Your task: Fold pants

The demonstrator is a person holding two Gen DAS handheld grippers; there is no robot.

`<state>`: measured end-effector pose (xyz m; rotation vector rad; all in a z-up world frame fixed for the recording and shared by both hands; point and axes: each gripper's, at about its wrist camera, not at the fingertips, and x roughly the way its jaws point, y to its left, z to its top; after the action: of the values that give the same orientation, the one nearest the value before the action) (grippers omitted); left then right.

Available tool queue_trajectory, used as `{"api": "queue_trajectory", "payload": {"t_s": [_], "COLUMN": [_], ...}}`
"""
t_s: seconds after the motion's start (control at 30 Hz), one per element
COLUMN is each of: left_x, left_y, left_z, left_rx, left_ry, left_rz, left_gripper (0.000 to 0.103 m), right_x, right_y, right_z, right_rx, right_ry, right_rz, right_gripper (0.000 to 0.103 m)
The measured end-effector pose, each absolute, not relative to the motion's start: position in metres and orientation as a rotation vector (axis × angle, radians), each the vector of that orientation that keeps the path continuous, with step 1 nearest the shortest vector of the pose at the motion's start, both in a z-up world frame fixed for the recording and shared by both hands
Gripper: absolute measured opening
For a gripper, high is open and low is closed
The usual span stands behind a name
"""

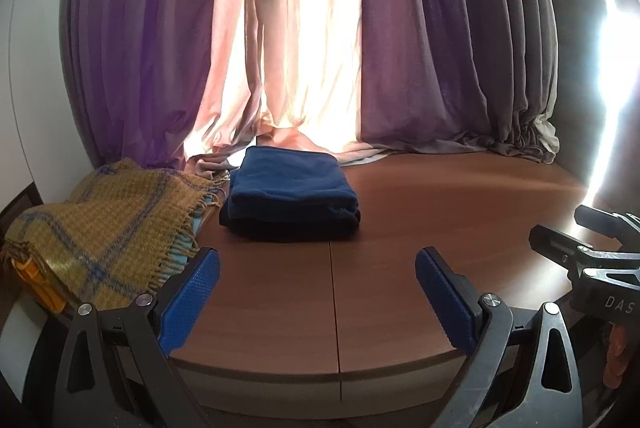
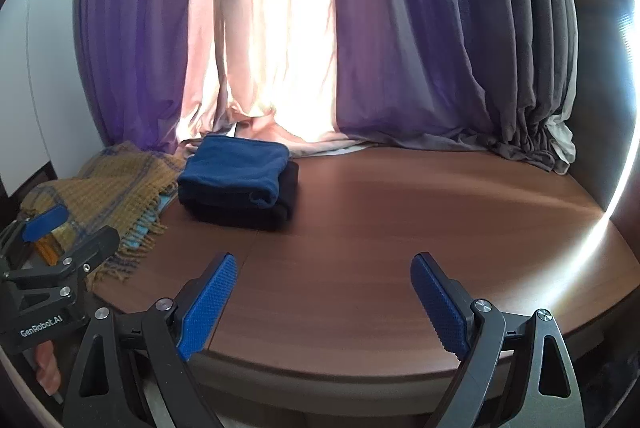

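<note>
Purple and pink floor-length curtains fill twelve o'clock, backlit. Brown wood-grain tabletop below, mostly bare. Mustard plaid fringed wool blanket at nine o'clock. Folded blue fleece pants lie at eleven to twelve o'clock near the curtain hem, stacked on a darker folded garment, edges roughly square. My left gripper and right gripper both stand wide apart, nothing between the blue pads, over the near tabletop edge, well apart from the stack. Fold looks finished to me; best practice now: keep both clear, avoid snagging blanket fringe.
</note>
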<state>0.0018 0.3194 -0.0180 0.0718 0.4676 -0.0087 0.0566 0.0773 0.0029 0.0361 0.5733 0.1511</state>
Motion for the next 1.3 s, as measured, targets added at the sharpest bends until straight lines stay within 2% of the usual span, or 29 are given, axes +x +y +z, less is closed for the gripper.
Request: {"api": "queue_trajectory", "payload": {"t_s": [1.3], "left_x": [-0.031], "left_y": [0.313], "left_z": [-0.006], "left_rx": [0.066], "left_ry": [0.461], "left_rz": [0.011], "left_gripper": [0.103], "right_x": [0.005], "right_y": [0.05], "right_z": [0.018], "right_rx": [0.049], "right_ry": [0.529], "right_rz": [0.138], "right_gripper": [0.09]}}
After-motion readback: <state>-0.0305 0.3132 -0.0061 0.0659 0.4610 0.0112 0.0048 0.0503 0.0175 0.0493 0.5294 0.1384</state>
